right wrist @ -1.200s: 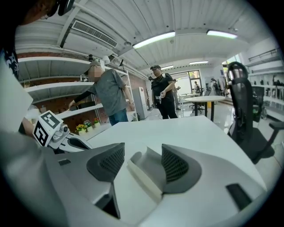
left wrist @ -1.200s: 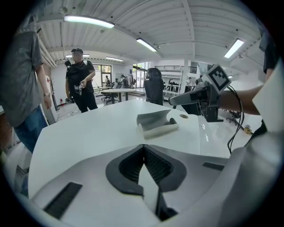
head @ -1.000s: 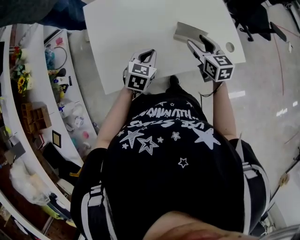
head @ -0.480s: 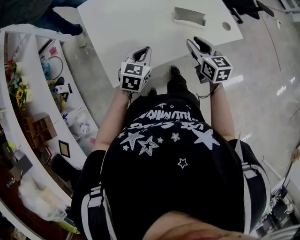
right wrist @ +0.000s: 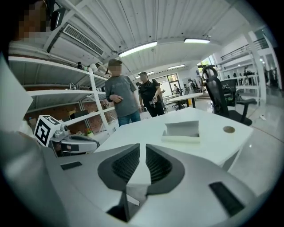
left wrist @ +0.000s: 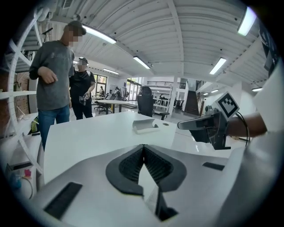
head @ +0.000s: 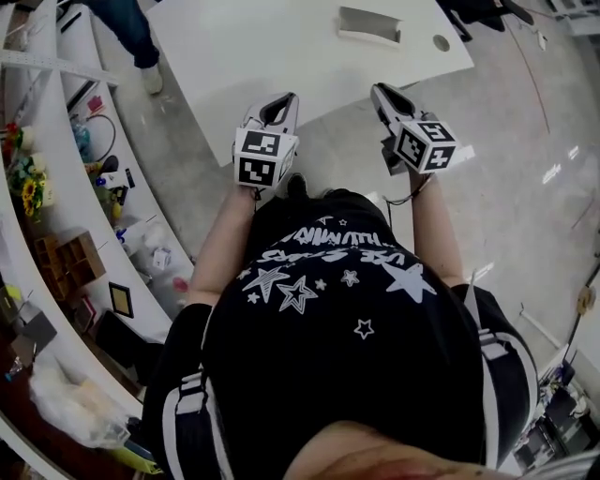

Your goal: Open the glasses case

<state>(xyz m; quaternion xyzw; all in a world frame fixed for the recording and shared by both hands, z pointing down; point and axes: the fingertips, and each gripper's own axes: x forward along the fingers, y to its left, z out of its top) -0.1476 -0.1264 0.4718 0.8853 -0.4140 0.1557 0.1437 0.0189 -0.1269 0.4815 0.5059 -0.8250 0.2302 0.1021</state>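
Note:
The white glasses case [head: 372,26] lies open on the white table [head: 253,56], its lid raised; it also shows in the left gripper view [left wrist: 144,125] and the right gripper view [right wrist: 182,131]. Both grippers hang over the floor, short of the table's near edge and well apart from the case. My left gripper [head: 287,97] is shut, its tips meeting [left wrist: 143,146] with nothing held. My right gripper [head: 379,90] is closing; a narrow gap remains between its pads [right wrist: 142,146] and nothing is between them.
A round hole [head: 441,42] sits in the table near the case. Cluttered shelves [head: 56,234] run along the left. Two people [left wrist: 53,84] stand beyond the table's far side. An office chair [right wrist: 222,97] stands at the far right.
Both grippers have drawn back from the table to over the floor. The right gripper, wide open beside the case before, has narrowed. The case stays open on the table.

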